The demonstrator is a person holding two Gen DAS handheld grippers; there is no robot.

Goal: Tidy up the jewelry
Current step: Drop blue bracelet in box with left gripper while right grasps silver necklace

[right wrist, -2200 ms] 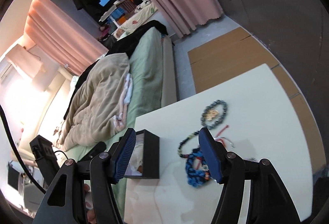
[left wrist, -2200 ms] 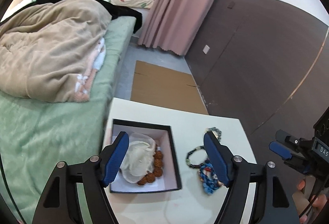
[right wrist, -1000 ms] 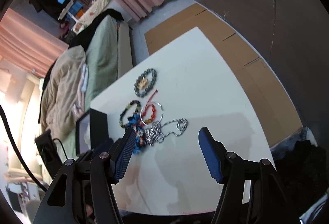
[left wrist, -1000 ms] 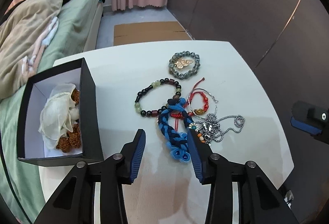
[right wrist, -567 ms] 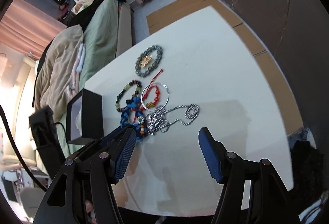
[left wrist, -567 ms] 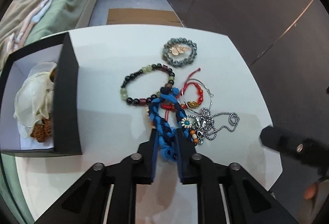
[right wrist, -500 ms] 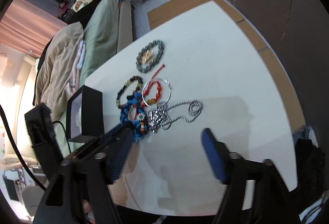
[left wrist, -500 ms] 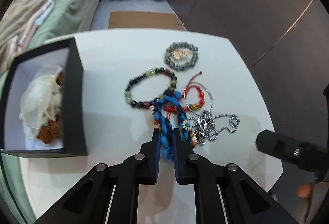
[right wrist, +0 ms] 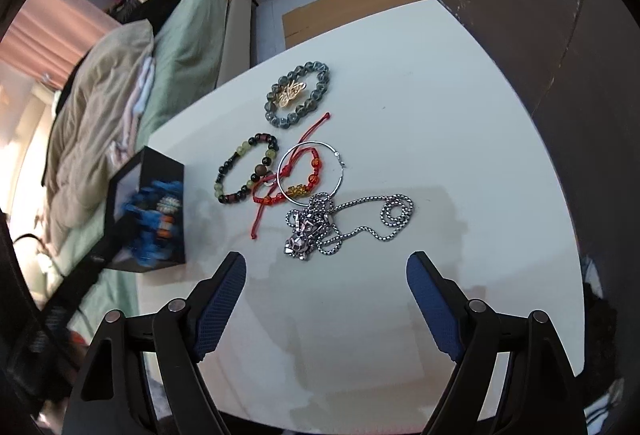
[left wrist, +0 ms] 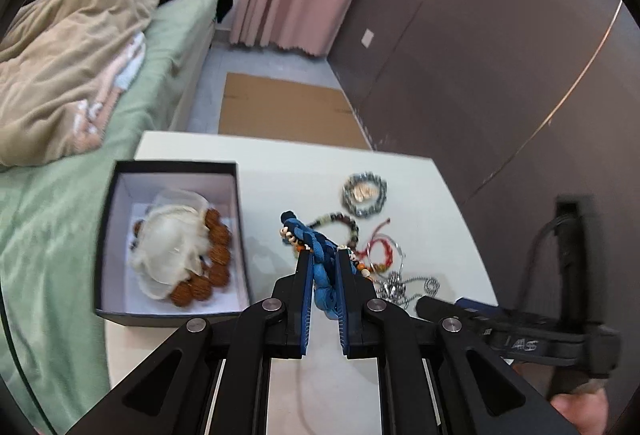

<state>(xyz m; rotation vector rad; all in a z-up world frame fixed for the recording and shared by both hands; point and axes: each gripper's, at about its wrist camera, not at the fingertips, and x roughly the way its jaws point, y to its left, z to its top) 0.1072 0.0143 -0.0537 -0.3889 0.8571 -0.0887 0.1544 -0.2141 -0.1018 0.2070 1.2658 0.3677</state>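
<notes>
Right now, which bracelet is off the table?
The blue braided bracelet, clamped in the left gripper; the beaded and red cord ones lie flat.

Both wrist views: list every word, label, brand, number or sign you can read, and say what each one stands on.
A pale mark, perhaps letters, on the black body of the right claw: too blurred to read.
Nothing is written on the black box, the jewelry or the white table.

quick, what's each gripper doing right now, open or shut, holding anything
left gripper: shut on the blue braided bracelet, lifted off the table.
right gripper: jaws open, empty, above the silver chain necklace.
</notes>
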